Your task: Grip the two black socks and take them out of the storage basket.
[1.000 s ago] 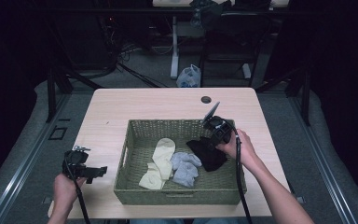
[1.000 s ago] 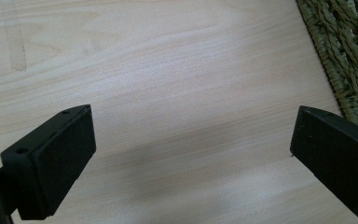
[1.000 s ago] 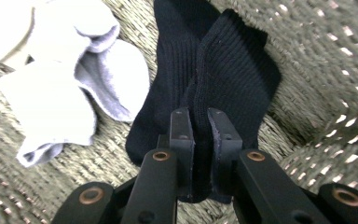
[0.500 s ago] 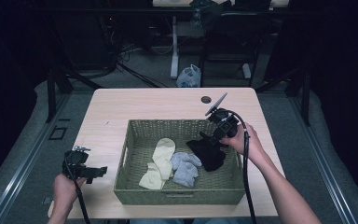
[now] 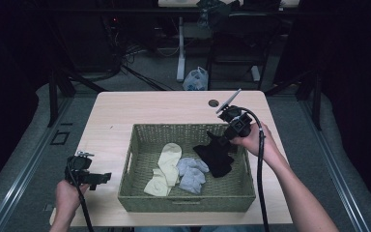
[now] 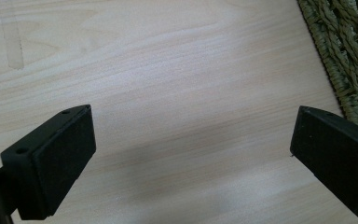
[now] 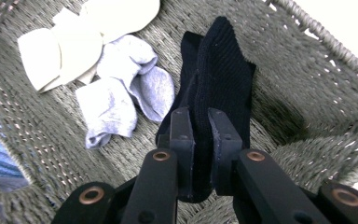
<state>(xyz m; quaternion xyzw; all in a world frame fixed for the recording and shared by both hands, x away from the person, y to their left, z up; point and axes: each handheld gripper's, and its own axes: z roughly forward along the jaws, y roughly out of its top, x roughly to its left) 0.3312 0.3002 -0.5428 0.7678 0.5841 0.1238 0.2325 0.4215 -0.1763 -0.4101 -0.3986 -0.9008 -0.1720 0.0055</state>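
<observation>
plastic bag (image 5: 195, 79) on floor | desk legs (image 5: 180, 50) | dark room

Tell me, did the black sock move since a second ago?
Yes. The black sock, pinched by the right gripper, has shifted slightly toward the far right corner of the basket, lifting a little.

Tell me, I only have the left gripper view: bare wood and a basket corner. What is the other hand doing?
Observer: The right gripper is shut on a black sock over the basket.
Operator: Anything else inside?
Observer: A cream sock and a grey-blue sock lie on the basket floor.
Operator: Where is my gripper relative to it?
Observer: The left gripper is open, over the table beside the basket's left wall.
</observation>
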